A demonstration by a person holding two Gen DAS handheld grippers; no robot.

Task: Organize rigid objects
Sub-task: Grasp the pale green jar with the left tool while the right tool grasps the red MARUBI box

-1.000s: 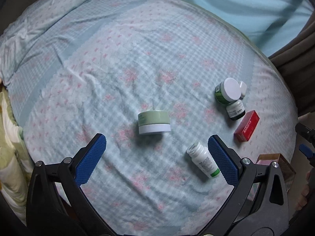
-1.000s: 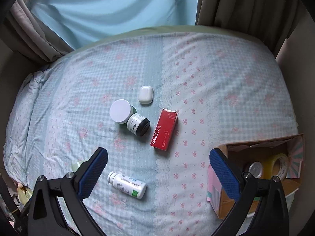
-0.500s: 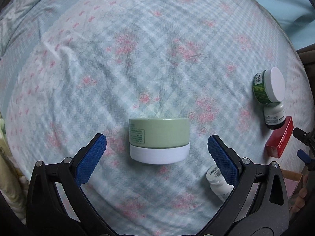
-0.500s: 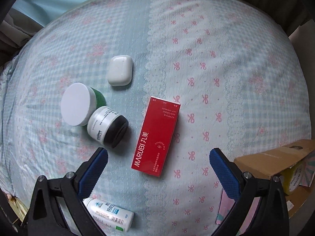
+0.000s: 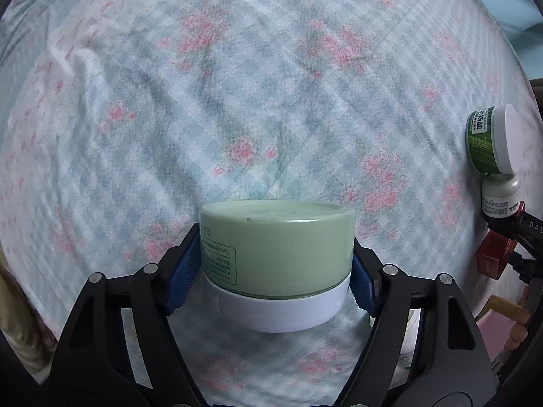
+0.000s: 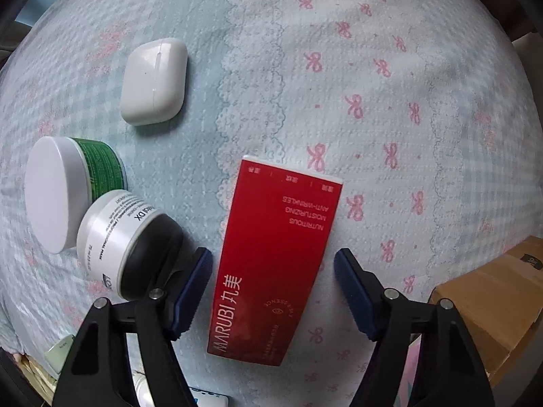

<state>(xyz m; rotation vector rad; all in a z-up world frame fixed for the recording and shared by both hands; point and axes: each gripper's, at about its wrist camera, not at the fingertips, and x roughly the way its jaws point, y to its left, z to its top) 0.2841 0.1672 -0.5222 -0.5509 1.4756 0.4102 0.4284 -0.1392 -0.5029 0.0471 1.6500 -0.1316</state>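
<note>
Your pale green jar (image 5: 276, 254), white lid down, sits on the bed (image 5: 271, 84), clamped in your left tool (image 5: 271, 268). Your right tool (image 6: 273, 291) straddles the red MARUBI box (image 6: 271, 257), pads parted and not touching.

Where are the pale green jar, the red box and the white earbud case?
pale green jar (image 5: 276, 247): left wrist view, on its green side wall.
red box (image 6: 275, 257): right wrist view, middle of its top face.
white earbud case (image 6: 154, 81): right wrist view, near the lid seam.
</note>
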